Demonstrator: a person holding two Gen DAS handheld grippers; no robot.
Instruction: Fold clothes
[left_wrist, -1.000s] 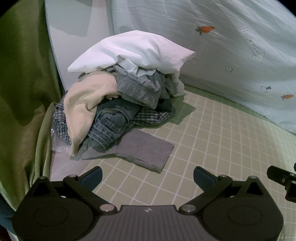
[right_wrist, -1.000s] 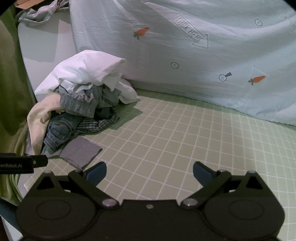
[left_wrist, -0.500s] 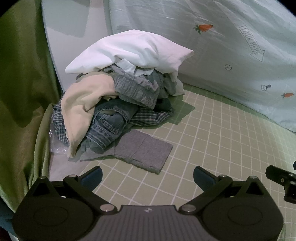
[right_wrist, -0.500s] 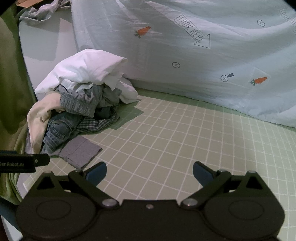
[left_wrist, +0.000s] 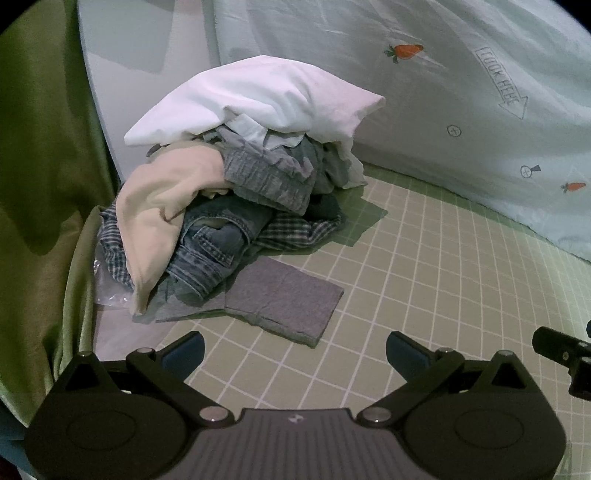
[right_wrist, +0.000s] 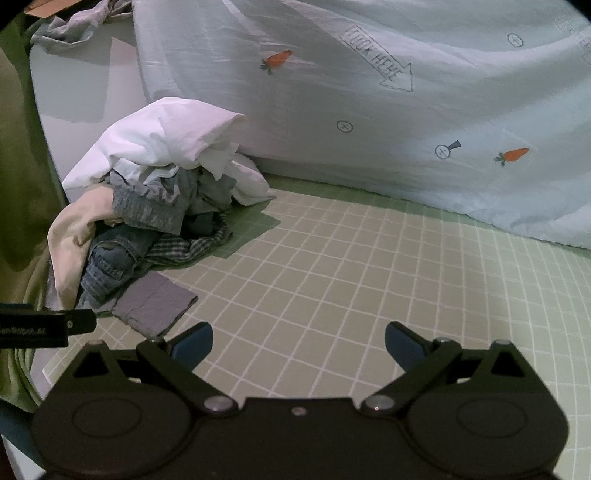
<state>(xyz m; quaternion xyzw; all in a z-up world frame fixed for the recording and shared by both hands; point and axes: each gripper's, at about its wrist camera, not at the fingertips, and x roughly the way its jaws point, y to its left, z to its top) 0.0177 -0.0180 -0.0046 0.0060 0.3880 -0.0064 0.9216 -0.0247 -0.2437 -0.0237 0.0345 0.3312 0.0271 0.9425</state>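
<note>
Your left gripper (left_wrist: 295, 349) and right gripper (right_wrist: 299, 341) hover with fingers spread, holding nothing, over the green grid mat (right_wrist: 351, 280). Beyond, a grey folded cloth (left_wrist: 280, 299) lies against the clothes pile (left_wrist: 229, 192), its lower garments half buried. Behind, the pale sheet (right_wrist: 406, 110) reads "LOOK HERE".

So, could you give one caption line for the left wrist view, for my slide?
Open left gripper facing a clothes pile and a folded grey cloth on the grid mat.
</note>
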